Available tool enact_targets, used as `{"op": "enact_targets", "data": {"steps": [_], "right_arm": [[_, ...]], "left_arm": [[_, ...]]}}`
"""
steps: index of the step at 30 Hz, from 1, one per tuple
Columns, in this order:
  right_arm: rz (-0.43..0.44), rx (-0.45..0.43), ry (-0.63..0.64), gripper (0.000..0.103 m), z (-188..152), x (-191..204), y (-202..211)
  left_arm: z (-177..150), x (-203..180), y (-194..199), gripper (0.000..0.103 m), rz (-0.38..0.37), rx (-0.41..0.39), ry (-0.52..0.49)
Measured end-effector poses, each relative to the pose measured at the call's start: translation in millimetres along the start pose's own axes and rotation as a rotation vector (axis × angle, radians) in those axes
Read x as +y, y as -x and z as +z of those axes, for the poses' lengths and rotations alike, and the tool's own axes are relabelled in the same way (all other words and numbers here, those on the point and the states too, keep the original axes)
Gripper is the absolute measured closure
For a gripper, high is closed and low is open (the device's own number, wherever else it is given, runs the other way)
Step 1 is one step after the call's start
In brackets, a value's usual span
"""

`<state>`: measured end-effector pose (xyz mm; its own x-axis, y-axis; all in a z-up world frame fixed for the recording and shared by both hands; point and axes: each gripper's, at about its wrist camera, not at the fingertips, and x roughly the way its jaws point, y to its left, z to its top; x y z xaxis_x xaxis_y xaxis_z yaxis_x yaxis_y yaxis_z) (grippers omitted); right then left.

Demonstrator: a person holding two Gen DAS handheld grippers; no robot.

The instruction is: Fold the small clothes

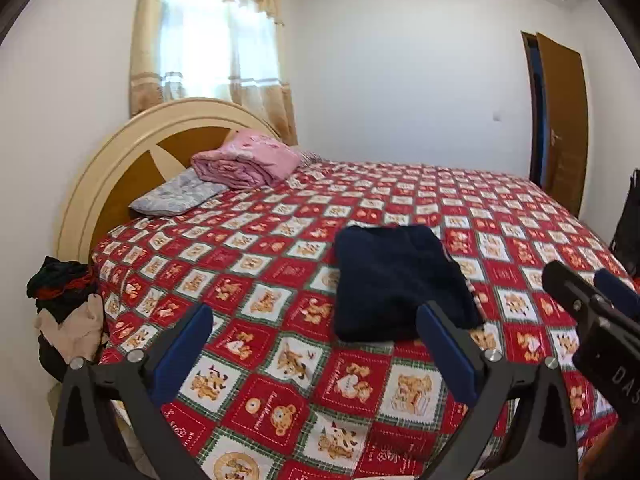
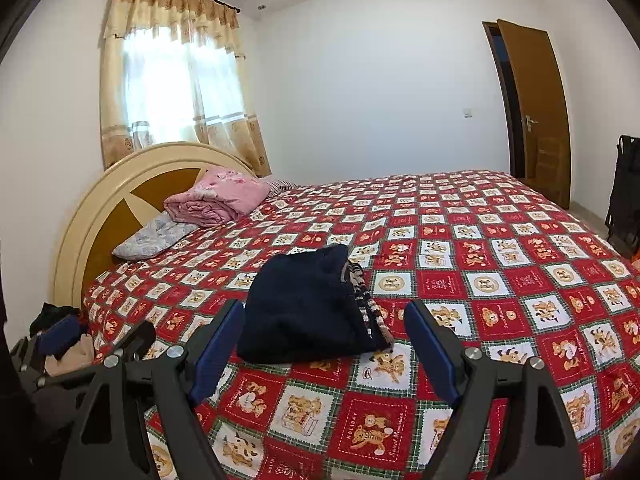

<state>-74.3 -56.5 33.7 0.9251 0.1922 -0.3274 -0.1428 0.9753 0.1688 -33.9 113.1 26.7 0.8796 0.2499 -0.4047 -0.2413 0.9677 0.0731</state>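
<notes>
A dark navy garment [image 1: 400, 280] lies folded in a compact bundle on the bed's red patterned cover [image 1: 280, 380]. In the right wrist view the same navy garment [image 2: 308, 308] shows a striped edge on its right side. My left gripper [image 1: 316, 320] hangs open above the cover, just short of the bundle, with nothing between its blue pads. My right gripper [image 2: 324, 316] is open too, its fingers on either side of the bundle's near end without touching it. The right gripper also shows at the right edge of the left wrist view [image 1: 592, 300].
A heap of unfolded clothes [image 1: 68, 312] sits off the bed's left side by the cream headboard [image 1: 132, 148]. A pink folded blanket [image 1: 248, 160] and a grey pillow [image 1: 176, 196] lie at the bed's head. A brown door [image 2: 536, 108] stands open at the far right.
</notes>
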Motion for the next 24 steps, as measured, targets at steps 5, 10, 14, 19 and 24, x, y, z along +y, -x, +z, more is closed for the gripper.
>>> {"op": "enact_targets", "data": {"steps": [5,10,14,19,24], "right_arm": [[-0.019,-0.041,0.016,0.020,-6,4,15],[-0.048,-0.093,-0.020,0.020,-2,-5,25],[-0.047,-0.073,-0.054,0.020,-3,-13,21],[-0.029,-0.043,-0.047,0.020,-6,-11,15],[-0.021,-0.052,-0.022,0.020,-7,-6,17]], "left_arm": [[-1,3,-1,0.000,-0.016,0.001,0.019],[-1,-1,0,0.000,-0.005,0.009,-0.004],[-1,-3,4,0.000,-0.002,-0.013,-0.017],[-1,-4,3,0.000,-0.002,-0.005,-0.016],[-1,-4,1,0.000,-0.004,0.007,-0.016]]}}
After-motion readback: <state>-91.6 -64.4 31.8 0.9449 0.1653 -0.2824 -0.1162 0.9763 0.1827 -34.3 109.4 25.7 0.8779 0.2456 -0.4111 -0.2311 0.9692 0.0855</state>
